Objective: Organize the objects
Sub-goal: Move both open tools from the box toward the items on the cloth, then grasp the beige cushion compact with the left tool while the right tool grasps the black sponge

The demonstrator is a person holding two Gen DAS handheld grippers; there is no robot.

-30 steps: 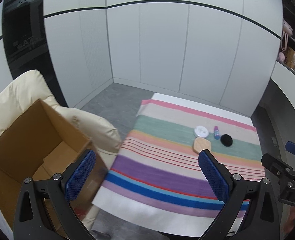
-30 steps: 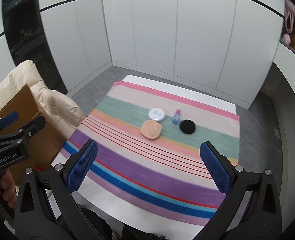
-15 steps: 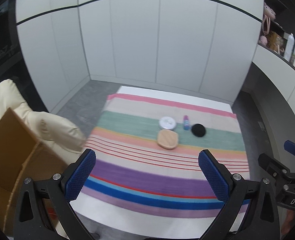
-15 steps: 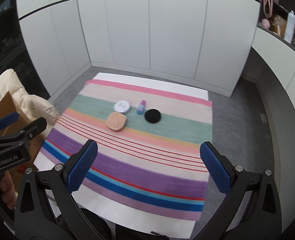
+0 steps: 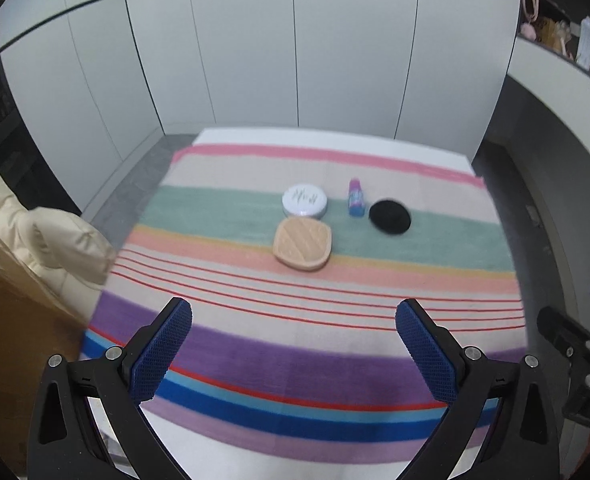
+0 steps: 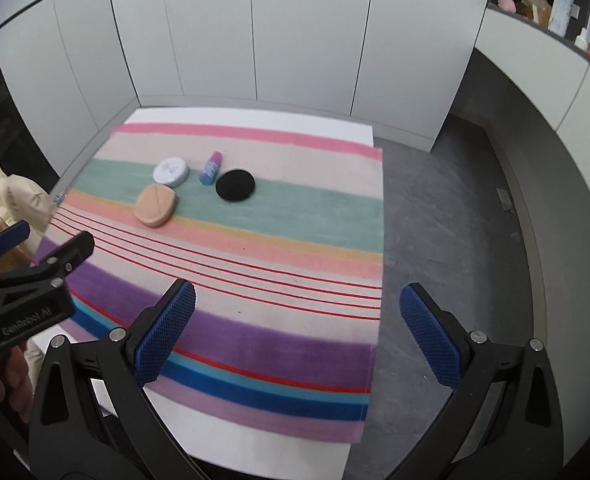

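Observation:
On the striped cloth [image 5: 255,344] [image 6: 287,248] lie a white round tin [image 5: 305,199] [image 6: 170,171], a peach quilted compact [image 5: 303,243] [image 6: 155,204], a small blue and purple tube [image 5: 355,197] [image 6: 211,167] and a black round puff [image 5: 389,216] [image 6: 235,185]. They sit close together on the green stripe, far from both grippers. My left gripper [image 5: 293,344] hangs open over the near stripes. My right gripper [image 6: 297,332] is open too, over the cloth's right edge, and shows at the right rim of the left wrist view [image 5: 575,340]. Nothing is held.
A cardboard box [image 5: 3,320] stands at the left on a cream cushioned chair [image 5: 51,240] [image 6: 3,192]. White cabinet doors [image 5: 295,48] close off the far side. Grey floor [image 6: 455,220] lies right of the table, with a shelf of small items [image 6: 551,0] above.
Both views have swung to the right: the box has slid to the left edge and the four items now sit centred ahead of the left gripper. Both grippers stayed open.

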